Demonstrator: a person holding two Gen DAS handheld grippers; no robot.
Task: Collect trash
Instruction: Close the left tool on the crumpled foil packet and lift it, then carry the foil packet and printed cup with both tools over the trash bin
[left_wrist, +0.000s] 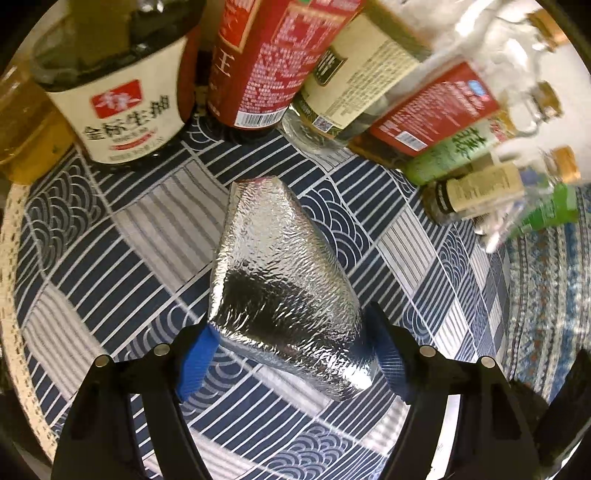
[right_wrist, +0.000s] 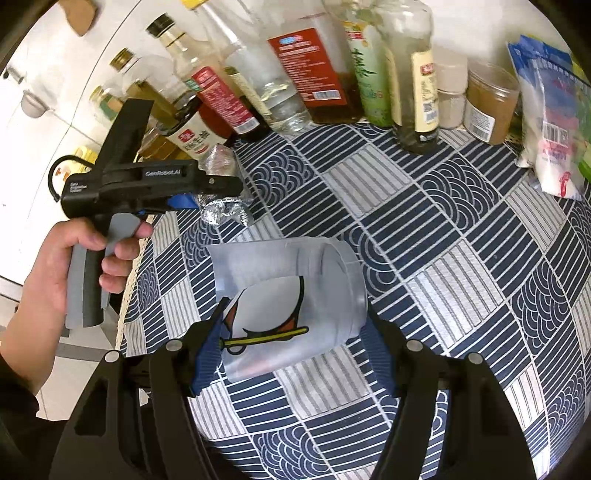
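Note:
A crinkled silver foil bag (left_wrist: 280, 266) lies lengthwise between the blue pads of my left gripper (left_wrist: 293, 363), which is shut on its near end above the patterned tablecloth (left_wrist: 110, 229). In the right wrist view, a person's hand holds that left gripper (right_wrist: 207, 201) at the table's left edge, with the foil bag (right_wrist: 221, 210) showing crumpled under its fingers. My right gripper (right_wrist: 293, 354) is shut on a frosted plastic cup (right_wrist: 288, 295) with a cartoon print. The cup lies on its side between the blue pads, its base pointing away.
Bottles crowd the table's far side: a soy sauce bottle (left_wrist: 122, 110), a red-labelled bottle (left_wrist: 258, 62), a green one (left_wrist: 454, 155). Jars (right_wrist: 487, 103) and a white bag (right_wrist: 554, 122) stand at the back right. The table edge (right_wrist: 125, 295) drops off at left.

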